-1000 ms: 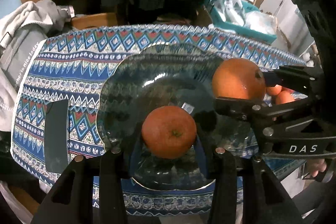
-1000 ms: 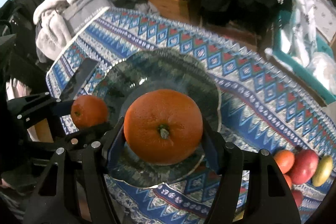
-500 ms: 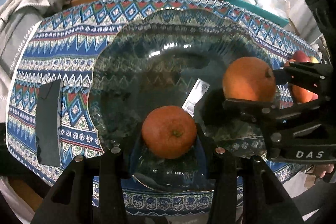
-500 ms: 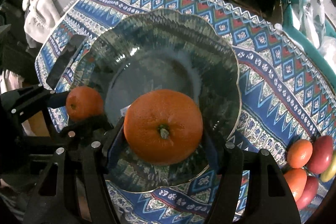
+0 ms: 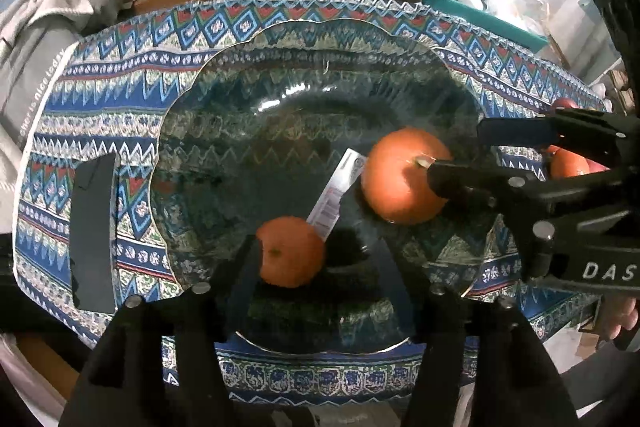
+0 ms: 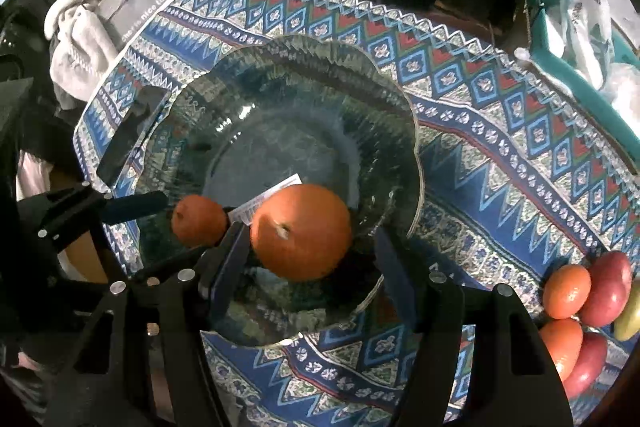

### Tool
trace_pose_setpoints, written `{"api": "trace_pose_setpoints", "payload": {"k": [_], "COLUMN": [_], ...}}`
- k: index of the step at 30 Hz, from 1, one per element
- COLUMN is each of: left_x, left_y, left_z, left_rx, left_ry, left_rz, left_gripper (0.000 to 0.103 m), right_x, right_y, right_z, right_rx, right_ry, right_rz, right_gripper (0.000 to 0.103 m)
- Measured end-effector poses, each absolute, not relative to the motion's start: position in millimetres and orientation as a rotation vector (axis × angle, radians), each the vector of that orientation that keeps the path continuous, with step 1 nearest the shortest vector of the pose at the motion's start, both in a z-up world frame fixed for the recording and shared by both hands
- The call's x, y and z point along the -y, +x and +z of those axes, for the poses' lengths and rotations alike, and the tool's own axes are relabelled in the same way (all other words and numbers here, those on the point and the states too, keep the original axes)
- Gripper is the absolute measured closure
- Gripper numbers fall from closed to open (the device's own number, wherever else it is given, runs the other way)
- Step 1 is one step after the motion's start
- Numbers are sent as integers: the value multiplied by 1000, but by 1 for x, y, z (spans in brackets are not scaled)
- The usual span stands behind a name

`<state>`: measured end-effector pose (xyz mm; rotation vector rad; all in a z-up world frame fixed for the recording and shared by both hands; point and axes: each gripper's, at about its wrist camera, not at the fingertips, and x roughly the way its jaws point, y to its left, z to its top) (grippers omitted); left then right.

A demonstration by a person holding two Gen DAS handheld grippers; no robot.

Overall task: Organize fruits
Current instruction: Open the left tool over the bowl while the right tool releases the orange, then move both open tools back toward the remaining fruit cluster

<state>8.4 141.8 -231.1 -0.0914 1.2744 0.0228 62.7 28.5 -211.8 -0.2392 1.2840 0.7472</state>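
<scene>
While the left gripper (image 5: pixel 320 251) opens beside the small orange (image 5: pixel 290 251), right gripper (image 6: pixel 310 247) looks spread too, big orange (image 6: pixel 301 231) loose between, bowl (image 5: pixel 304 75) near rim hidden

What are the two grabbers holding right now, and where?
Nothing is gripped. The small orange lies in the glass bowl between the left gripper's opening fingers; the big orange sits loose between the right gripper's fingers.

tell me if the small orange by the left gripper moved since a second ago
Yes. In the left wrist view the small orange was centred between the fingers; now it sits against the left finger, low in the glass bowl, as the left gripper opens.
</scene>
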Motion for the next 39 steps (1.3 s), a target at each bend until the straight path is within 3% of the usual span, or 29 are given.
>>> {"api": "trace_pose_setpoints", "payload": {"k": [18,39], "left_x": [-113,-46], "left_y": [6,12], "left_z": [-178,-149], "left_rx": [-1156,-1141], "left_ry": [-59,-56], "left_rz": [-17,-144], "left_gripper": [29,26], "right_x": [9,147], "right_y": [51,54], "right_z": [-151,-115], "right_rx": [-1138,-1100], "right_ry": [-237,-148], "right_rz": [669,446], "right_gripper": [29,26]}}
